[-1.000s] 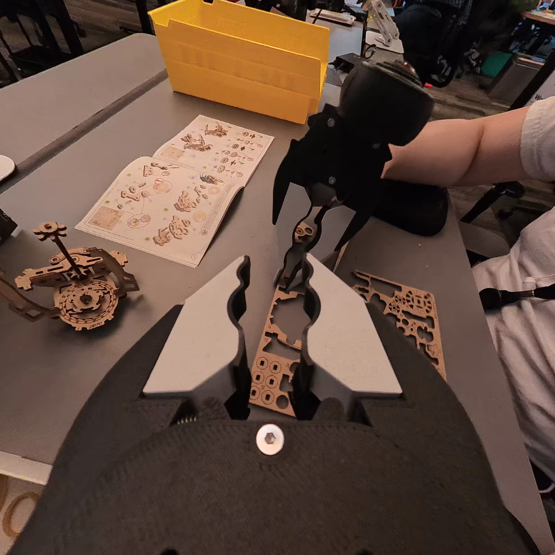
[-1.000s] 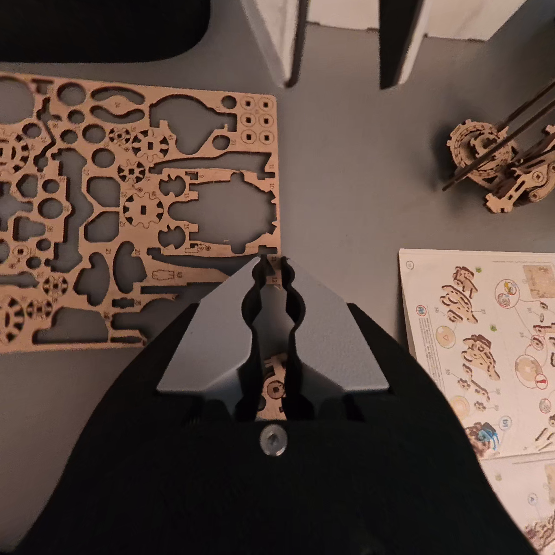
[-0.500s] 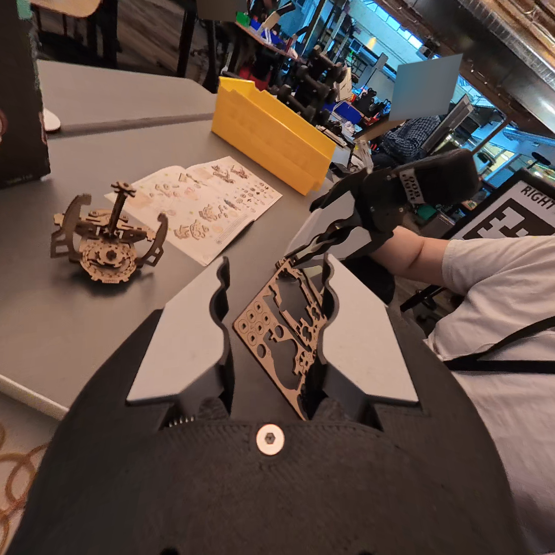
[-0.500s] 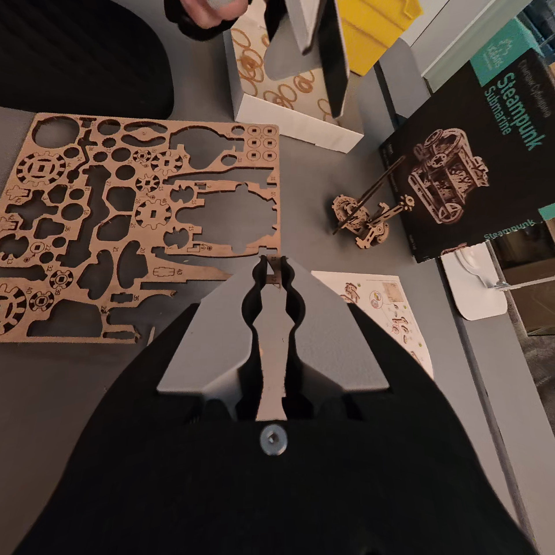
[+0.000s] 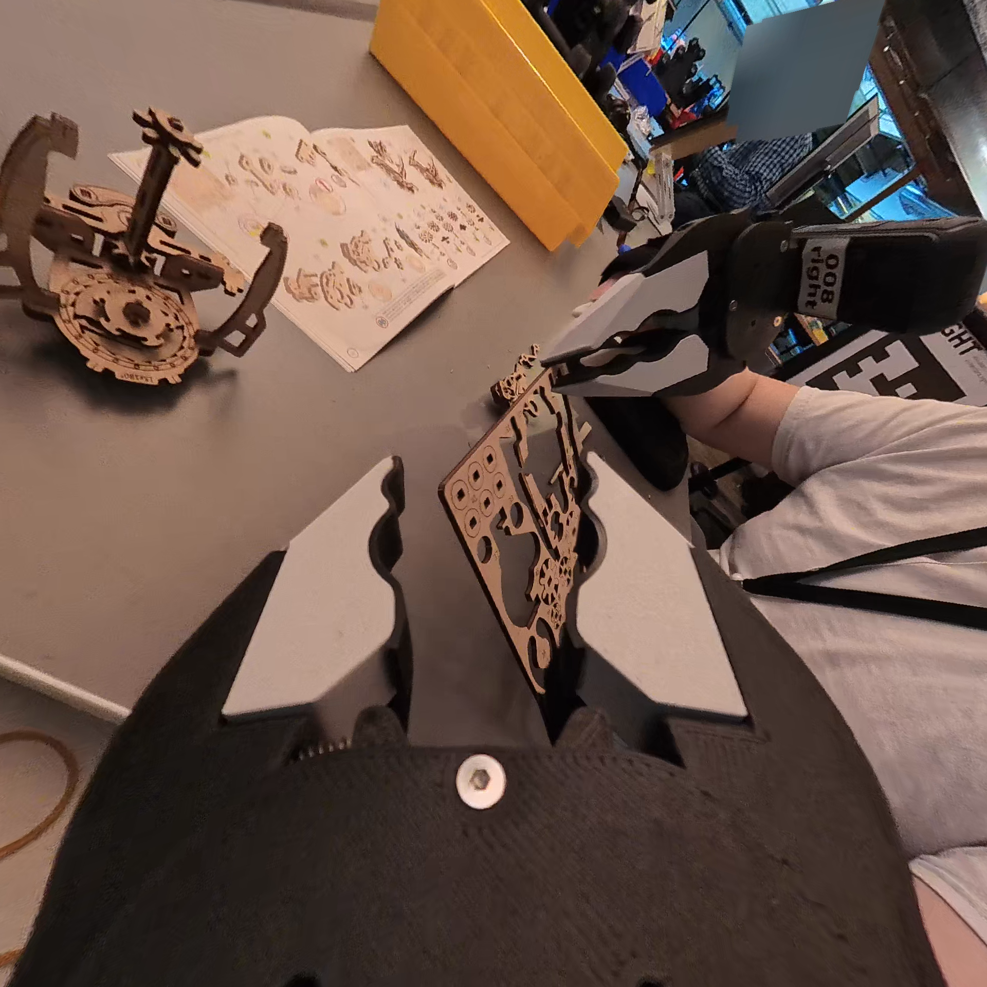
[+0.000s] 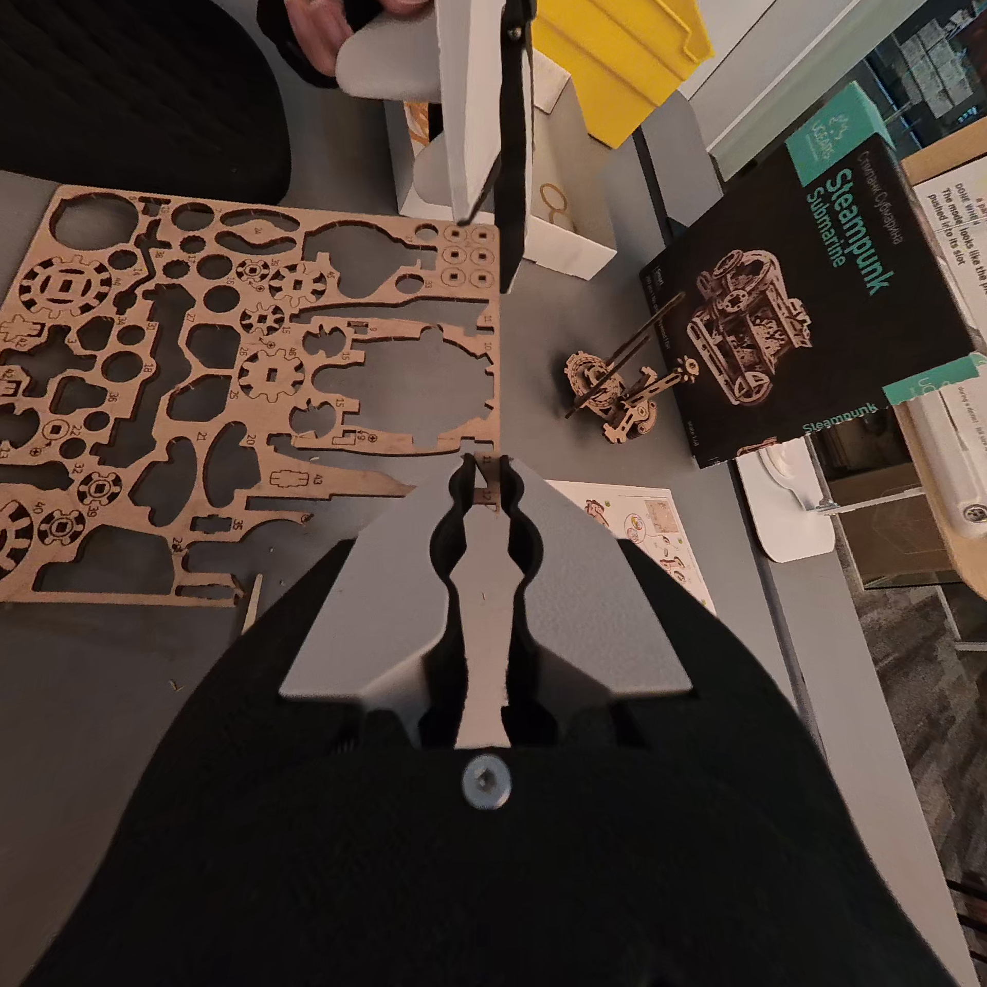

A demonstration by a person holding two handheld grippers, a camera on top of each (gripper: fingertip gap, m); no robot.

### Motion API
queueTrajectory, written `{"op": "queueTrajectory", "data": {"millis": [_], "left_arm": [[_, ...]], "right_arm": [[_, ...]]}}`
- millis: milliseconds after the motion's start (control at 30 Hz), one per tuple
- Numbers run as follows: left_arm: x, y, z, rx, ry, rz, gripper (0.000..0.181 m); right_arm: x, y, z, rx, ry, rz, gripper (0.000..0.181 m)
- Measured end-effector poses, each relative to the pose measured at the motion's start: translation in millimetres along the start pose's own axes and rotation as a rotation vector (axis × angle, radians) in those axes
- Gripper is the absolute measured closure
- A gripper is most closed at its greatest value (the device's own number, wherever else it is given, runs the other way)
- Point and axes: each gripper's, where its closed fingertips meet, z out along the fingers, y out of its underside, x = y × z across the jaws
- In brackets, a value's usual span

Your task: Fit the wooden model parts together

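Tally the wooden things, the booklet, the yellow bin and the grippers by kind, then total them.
Wooden part sheet: 1
Partly built wooden model: 1
Small wooden piece, in the right gripper's jaws: 1
Instruction booklet: 1
Yellow bin: 1
Grippers, left gripper and right gripper: 2
Total: 7

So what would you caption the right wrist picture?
Right gripper pinches a small wooden piece beside the punched-out parts sheet on the grey table.
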Motion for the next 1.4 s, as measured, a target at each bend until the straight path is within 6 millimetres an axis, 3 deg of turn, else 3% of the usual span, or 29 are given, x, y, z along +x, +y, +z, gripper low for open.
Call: {"op": "queueTrajectory", "data": {"millis": [467,633,800,967,1033,1133,1300,1333,1400], "left_arm": [[7,8,-7,-0.032,0.081,-0.025,0.167],[28,-4,-15,0.031,0.178,0.009,0.178],[34,-12,-25,0.088,0.227,0.015,0.180],[33,-18,-35,0.141,0.206,0.041,0.180],[33,-20,-37,0.150,0.198,0.053,0.180],[33,-20,-38,0.154,0.196,0.055,0.181],[37,-22,-37,0.161,0.204,0.073,0.180],[38,-22,-37,0.162,0.206,0.079,0.181],[38,-22,-36,0.161,0.204,0.083,0.181]], "right_arm": [[4,-5,-4,0.062,0.028,-0.022,0.175],[8,-9,-7,0.135,-0.010,0.069,0.174],[23,-25,-18,0.294,-0.010,0.219,0.145],[25,-23,-20,0.352,-0.182,0.487,0.134],[20,-21,-19,0.349,-0.281,0.587,0.122],[0,-17,-17,0.284,-0.472,0.708,0.120],[-31,-15,-12,0.199,-0.676,0.791,0.134],[-37,-13,-11,0.178,-0.695,0.786,0.142],[-48,-14,-14,0.162,-0.759,0.752,0.178]]}}
